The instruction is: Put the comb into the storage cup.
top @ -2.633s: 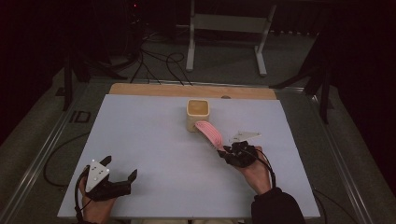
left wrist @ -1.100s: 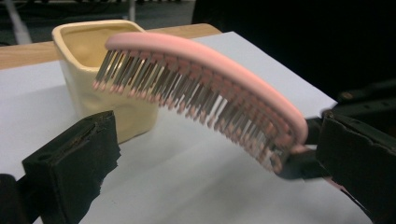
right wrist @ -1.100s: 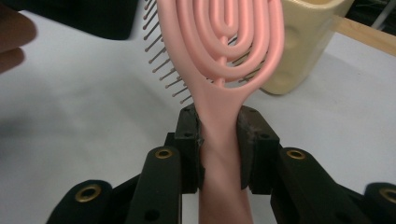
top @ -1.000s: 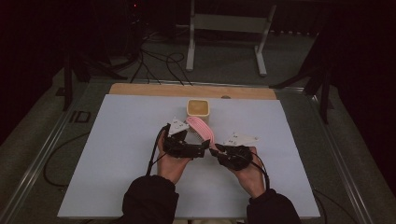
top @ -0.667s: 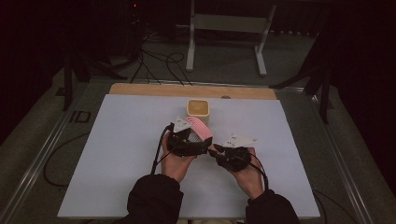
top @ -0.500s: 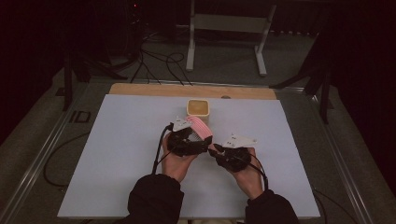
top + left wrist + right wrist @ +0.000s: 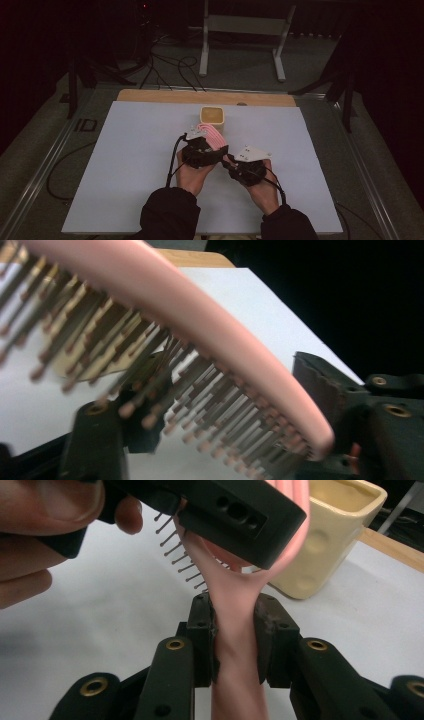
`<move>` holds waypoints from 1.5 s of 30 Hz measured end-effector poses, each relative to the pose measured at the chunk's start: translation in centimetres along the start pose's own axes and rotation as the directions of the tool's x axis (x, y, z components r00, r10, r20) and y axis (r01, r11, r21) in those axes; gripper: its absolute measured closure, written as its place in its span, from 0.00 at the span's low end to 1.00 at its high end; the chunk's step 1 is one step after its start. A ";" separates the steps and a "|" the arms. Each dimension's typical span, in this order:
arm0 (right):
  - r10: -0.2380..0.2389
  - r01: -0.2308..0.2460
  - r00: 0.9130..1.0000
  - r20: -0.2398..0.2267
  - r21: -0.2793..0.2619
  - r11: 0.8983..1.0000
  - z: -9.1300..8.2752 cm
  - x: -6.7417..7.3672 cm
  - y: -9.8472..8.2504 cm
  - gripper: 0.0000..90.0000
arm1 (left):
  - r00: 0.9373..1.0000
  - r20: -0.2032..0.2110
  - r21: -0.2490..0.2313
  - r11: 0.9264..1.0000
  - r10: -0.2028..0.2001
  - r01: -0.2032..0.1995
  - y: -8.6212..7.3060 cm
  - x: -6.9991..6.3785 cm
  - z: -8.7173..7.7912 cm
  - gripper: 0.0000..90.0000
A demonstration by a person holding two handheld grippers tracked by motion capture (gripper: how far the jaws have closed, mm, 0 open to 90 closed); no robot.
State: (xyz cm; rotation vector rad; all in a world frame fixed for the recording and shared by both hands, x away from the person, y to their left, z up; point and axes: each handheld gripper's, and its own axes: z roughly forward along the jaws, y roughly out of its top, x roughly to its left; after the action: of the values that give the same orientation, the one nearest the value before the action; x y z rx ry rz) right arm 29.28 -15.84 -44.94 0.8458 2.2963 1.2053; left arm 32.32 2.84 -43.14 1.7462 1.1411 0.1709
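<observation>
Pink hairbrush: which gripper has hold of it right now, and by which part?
The right gripper is shut on the pink hairbrush by its handle. The left gripper has just been closing around the bristled head; contact cannot be told.

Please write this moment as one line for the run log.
right gripper: shut on brush handle | left gripper: jaws just closing around brush head | cup: behind, on table
</observation>
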 end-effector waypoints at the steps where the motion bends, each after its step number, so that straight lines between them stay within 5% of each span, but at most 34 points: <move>1: 0.004 -0.004 1.000 -0.004 0.000 1.000 0.0 0.0 0.0 0.79 | 1.000 0.003 -0.002 1.000 0.004 -0.004 0.0 -0.1 0.0 0.41; 8: 0.021 -0.021 1.000 -0.008 -0.004 1.000 0.0 -0.2 -0.1 0.78 | 1.000 0.028 -0.031 0.999 -0.015 0.015 0.0 -0.3 -0.2 0.52; 15: 0.022 -0.022 1.000 -0.017 0.001 1.000 0.2 -0.1 -0.2 0.77 | 0.994 0.106 -0.058 0.997 -0.042 0.048 0.1 -0.4 -0.4 0.69; 24: 0.033 -0.034 0.998 -0.046 -0.025 0.999 0.0 -0.2 -0.2 0.74 | 0.989 0.146 -0.071 0.996 -0.038 0.049 0.4 -0.5 -0.6 0.71; 33: 0.086 -0.091 0.991 -0.099 -0.041 0.995 -0.1 -0.9 -0.3 0.44 | 0.991 0.132 -0.092 0.996 0.008 0.005 0.6 -0.3 -1.1 0.72; 39: 0.114 -0.120 0.987 -0.114 -0.048 0.992 -0.4 -1.1 -0.2 0.13 | 0.993 0.119 -0.104 0.995 0.017 -0.005 0.8 0.3 -1.4 0.72; 45: 0.125 -0.134 0.987 -0.103 -0.091 0.987 -1.8 -2.2 -0.3 0.09 | 0.994 0.102 -0.113 0.993 0.034 -0.022 1.2 0.7 -1.9 0.72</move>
State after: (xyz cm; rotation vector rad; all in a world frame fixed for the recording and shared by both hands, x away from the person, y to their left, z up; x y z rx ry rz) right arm 29.74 -18.54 -44.09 0.9326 2.2656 1.4318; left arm 32.30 4.57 -41.54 1.6536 1.0137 0.1565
